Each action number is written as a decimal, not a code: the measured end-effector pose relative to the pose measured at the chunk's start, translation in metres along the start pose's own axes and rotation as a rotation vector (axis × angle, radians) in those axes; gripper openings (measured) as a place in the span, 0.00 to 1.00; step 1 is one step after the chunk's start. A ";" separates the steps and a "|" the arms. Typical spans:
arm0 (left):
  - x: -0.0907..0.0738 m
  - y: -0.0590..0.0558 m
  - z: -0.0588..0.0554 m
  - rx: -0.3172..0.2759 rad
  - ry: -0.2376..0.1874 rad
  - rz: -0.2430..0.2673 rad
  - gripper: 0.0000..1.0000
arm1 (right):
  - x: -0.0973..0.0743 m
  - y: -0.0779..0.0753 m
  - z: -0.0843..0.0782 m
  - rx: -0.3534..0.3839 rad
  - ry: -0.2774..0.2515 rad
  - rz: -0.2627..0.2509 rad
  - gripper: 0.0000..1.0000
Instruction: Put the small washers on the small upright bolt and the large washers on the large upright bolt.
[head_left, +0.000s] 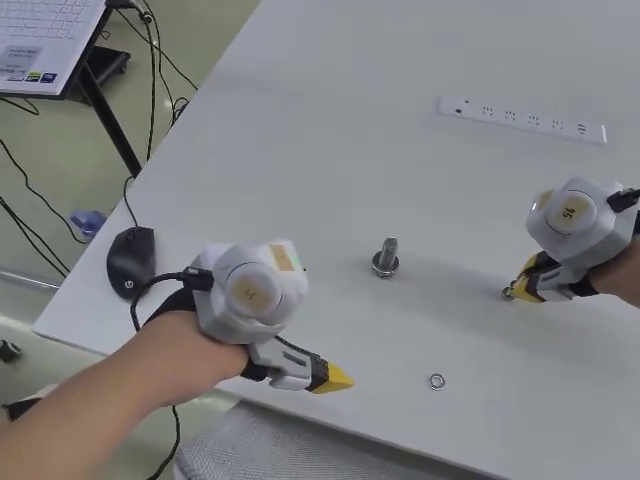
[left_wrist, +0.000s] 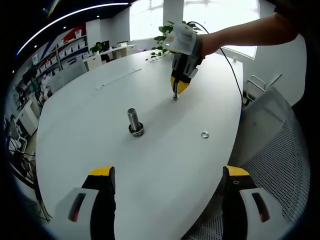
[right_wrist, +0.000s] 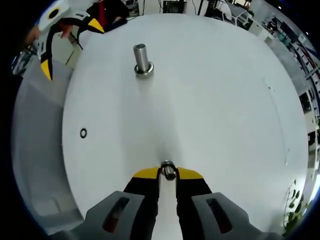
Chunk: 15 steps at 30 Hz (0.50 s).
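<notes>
The large upright bolt stands mid-table with a washer ring around its base. A small washer lies flat near the table's front edge. My right gripper rests on the table to the right, shut on the small upright bolt. My left gripper hovers at the near edge, jaws wide open and empty, left of the small washer.
A white power strip lies at the far side of the table. A black mouse with its cable sits at the left edge. A laptop stands on a stand beyond the table. A mesh chair is by the near edge.
</notes>
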<state>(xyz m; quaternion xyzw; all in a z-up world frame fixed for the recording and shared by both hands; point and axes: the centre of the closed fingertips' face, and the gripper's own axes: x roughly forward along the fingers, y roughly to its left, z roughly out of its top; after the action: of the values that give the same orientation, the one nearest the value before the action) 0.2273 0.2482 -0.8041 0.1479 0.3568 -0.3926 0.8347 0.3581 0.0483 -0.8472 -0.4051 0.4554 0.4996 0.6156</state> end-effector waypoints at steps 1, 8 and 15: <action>0.000 0.000 0.000 0.000 0.001 0.000 0.88 | 0.001 0.000 0.000 -0.002 -0.001 0.001 0.13; -0.001 0.001 -0.002 0.000 0.007 0.002 0.88 | 0.007 0.001 -0.003 -0.010 0.014 0.009 0.13; -0.002 0.003 0.001 -0.001 -0.001 0.002 0.88 | 0.010 0.000 -0.004 -0.014 0.024 0.010 0.13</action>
<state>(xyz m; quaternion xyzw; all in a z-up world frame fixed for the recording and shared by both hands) 0.2288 0.2507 -0.8019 0.1479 0.3565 -0.3918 0.8352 0.3586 0.0473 -0.8579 -0.4132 0.4613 0.5011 0.6045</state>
